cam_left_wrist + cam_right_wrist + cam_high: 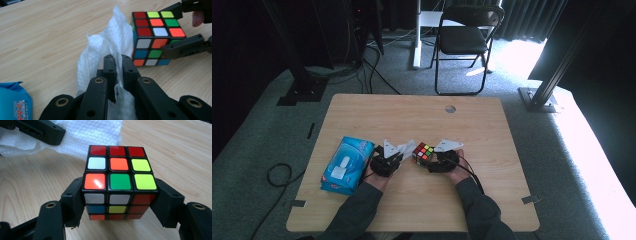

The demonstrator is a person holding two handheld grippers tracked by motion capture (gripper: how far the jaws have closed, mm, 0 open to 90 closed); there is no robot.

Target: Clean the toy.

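Two hand-held grippers work mid-tabletop (362,115): left hand-held gripper (119,65) pinched tight on a white tissue (105,50); right hand-held gripper (120,202) clamps the puzzle cube (117,182), just right of it. Blue tissue pack (346,165) lies far left.

wipes pack (12,102) cut off, btm-left

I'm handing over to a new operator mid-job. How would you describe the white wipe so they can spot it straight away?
Start at the wooden table, near its front edge, where the two grippers meet. The white wipe stands crumpled upright, pinched in the left gripper, just left of the colour cube that the right gripper clamps. It is soft, white and textured, unlike the blue wipes pack farther left.
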